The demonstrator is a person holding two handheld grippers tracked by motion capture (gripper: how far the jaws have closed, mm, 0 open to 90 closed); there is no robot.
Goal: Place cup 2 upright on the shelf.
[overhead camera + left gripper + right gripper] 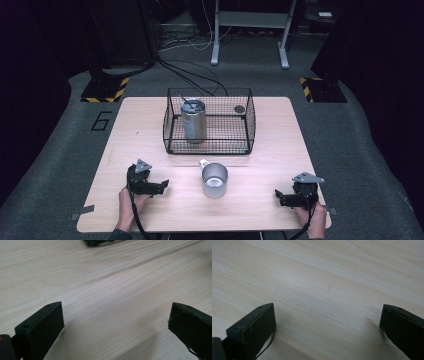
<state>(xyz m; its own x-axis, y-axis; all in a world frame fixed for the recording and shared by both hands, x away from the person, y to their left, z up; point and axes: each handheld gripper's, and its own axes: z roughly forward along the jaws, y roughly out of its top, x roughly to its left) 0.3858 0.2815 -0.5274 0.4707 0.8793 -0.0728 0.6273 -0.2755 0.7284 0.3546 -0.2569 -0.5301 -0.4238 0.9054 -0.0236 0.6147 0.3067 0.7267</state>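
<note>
Left tool (162, 184) rests on the worktop (260, 150), jaws spread wide, grasping nothing. Right tool (278, 195) likewise lies released and empty. The metal mug (214, 180) stands between the two tools, apart from both. Beyond it, a wire basket (248, 120) holds what appears to be a steel tumbler (193, 120).

On the table (150, 125) stood 1 black wire basket (209, 121), and inside it were 2 things: 1 tall metal tumbler (193, 120) and 1 small dark round object (239, 108). Outside the basket there was 1 metal cup (214, 179) with 1 handle. There were 2 grippers, the left gripper (162, 184) and the right gripper (278, 195), each with 2 black jaws and each held by 1 hand, 2 hands in all. Each gripper carried 1 grey three-cornered plate, 2 in total.
</note>
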